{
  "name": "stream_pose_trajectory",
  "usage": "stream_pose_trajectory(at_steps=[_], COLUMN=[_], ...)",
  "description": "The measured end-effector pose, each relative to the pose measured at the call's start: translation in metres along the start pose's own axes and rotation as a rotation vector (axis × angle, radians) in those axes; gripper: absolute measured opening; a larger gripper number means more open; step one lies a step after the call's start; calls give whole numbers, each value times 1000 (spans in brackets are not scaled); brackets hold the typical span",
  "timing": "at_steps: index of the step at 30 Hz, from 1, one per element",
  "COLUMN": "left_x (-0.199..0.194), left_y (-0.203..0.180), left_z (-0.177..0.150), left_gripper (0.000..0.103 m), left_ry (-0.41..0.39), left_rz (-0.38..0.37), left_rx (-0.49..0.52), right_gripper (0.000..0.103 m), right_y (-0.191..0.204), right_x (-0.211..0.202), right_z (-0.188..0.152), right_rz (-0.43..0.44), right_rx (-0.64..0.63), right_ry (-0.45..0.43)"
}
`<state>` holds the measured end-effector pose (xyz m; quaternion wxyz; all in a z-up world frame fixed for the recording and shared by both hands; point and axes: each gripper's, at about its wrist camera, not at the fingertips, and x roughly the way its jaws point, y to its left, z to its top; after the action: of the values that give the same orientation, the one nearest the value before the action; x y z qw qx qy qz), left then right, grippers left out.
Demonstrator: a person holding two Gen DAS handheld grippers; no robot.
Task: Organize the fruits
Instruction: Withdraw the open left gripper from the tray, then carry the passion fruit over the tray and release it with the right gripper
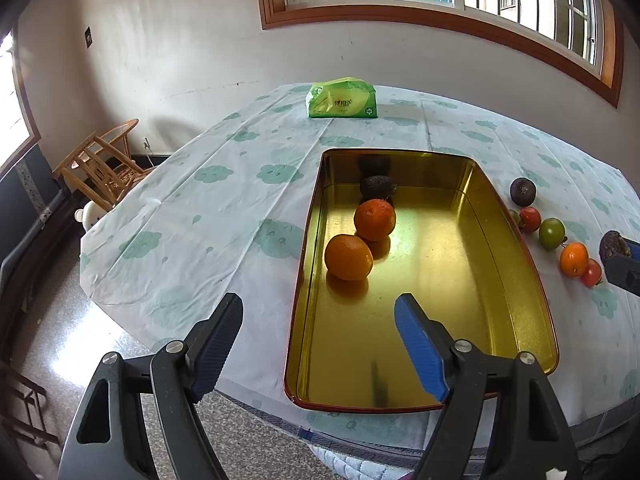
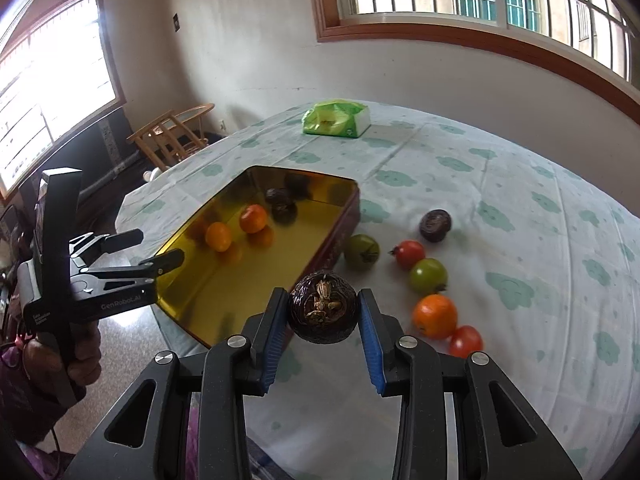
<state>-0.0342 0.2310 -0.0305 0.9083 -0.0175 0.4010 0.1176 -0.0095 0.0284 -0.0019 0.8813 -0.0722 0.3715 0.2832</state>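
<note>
My right gripper point(image 2: 323, 312) has its jaws clenched on a dark passion fruit point(image 2: 323, 307), round and wrinkled with a dry, crusty stem scar facing me; it hangs clear of the table, just off the near right corner of the tin tray point(image 2: 224, 280). My left gripper point(image 1: 320, 340) has its jaws released and holds nothing, poised over the tray's near end by the table's near edge. I judge the sorting partly done: the glossy gold metal tray already holds two smooth oranges point(image 1: 349, 257) and one dark wrinkled fruit point(image 1: 378, 187) lined up along its left wall. Still out on the cloud-printed tablecloth point(image 2: 520, 240), right of the tray, lie another passion fruit point(image 2: 435, 225), two green tomatoes point(image 2: 428, 276), two red tomatoes point(image 2: 409, 254) and one small orange point(image 2: 435, 316), all glossy and round. A green soft tissue pack point(image 1: 342, 98) sits toward the table's far edge.
</note>
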Motion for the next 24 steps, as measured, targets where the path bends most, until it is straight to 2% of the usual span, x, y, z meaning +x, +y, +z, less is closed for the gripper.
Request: stream_pose_trajectory(at_steps=[11,24], left_x=[4,10], left_y=[7,19], left_z=[-3,-3], left_gripper=[77,85], left_ry=[10,15], left_rz=[-9,1], left_rx=[1,-13], right_gripper=[37,37], right_y=[37,46], right_x=[43,84], right_z=[22,31], right_rz=[72,73], right_rx=[-69,-84], right_ry=[59,134])
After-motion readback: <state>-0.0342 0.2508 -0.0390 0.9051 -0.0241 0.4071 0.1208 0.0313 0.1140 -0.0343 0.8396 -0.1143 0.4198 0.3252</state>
